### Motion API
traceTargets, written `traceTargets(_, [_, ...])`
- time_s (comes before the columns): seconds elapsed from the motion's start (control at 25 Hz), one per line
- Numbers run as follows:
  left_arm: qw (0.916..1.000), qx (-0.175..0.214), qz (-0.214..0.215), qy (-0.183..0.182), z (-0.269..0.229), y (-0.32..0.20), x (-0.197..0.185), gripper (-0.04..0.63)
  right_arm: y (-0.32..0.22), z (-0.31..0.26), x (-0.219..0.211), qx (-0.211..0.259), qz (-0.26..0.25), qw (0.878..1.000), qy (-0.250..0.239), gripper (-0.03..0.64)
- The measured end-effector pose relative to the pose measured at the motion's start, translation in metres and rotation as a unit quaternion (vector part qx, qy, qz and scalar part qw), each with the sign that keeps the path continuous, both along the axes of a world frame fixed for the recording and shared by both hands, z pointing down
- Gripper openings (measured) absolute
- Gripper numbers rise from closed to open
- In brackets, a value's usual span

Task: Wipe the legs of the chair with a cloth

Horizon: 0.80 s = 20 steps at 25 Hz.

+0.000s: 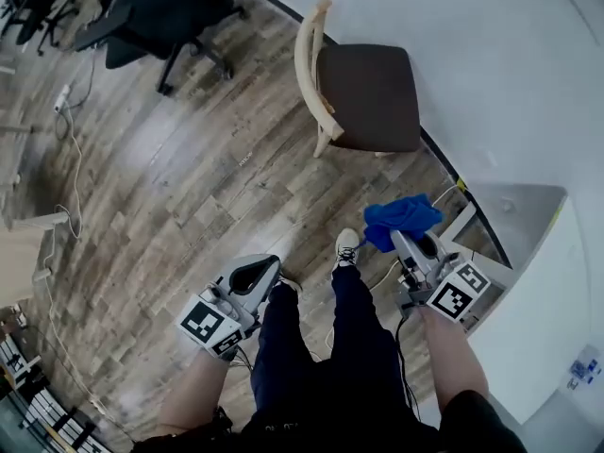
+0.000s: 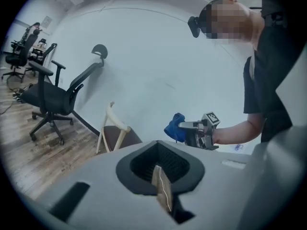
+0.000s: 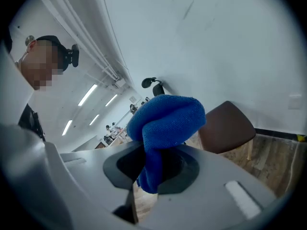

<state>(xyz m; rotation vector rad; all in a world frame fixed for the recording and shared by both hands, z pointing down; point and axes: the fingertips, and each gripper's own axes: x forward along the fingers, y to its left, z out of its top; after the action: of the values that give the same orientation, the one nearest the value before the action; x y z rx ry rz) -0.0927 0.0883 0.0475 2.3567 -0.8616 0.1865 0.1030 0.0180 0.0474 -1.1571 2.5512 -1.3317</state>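
Head view: the left gripper (image 1: 257, 276) hangs low at the near left, above the wooden floor (image 1: 189, 177). Nothing shows at its tip. The right gripper (image 1: 408, 243) is at the near right with the blue cloth (image 1: 401, 217) bunched at its front end. The chair (image 1: 363, 97), with a brown seat and a pale wooden frame, stands farther off against the white wall (image 1: 510, 64), well apart from both grippers. Bare floor lies between it and the person's feet. A black office chair (image 1: 156, 12) stands at the far left.

Left gripper view: the jaws are pressed together with nothing between them, and their tan pads (image 2: 163, 191) meet in a thin line. The chair (image 2: 117, 134) is beyond them to the left. The right gripper (image 2: 199, 131) and the cloth (image 2: 175, 127) are raised off to the right, clear of the chair.

Right gripper view: the jaws are closed on the cloth (image 3: 165, 123), which rises out of the dark opening and folds over in a thick roll. The chair's seat (image 3: 225, 128) is behind it to the right, not touching the cloth.
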Motion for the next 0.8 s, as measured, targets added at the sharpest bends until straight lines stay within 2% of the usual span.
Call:
traceTargets(0.16, [0.9995,0.027,0.014,-0.01,-0.072,0.005,0.019,-0.003,0.01,-0.076,-0.003,0.028,-0.007,0.999,-0.038,0.066])
traceTargets(0.4, [0.9987,0.05,-0.005,0.007,-0.156,0.004,0.056,-0.003,0.028,-0.164,0.007,0.07,-0.042,0.995,-0.06,0.066])
traceTargets(0.64, [0.9966,0.079,-0.017,0.016,-0.2,0.023,0.087,-0.003,0.069,-0.193,0.007,0.079,-0.101,0.99,-0.065,0.066])
traceTargets(0.8, [0.9971,0.069,-0.018,0.027,-0.203,0.045,0.091,-0.003,0.097,-0.198,0.001,0.083,-0.121,0.988,-0.053,0.066])
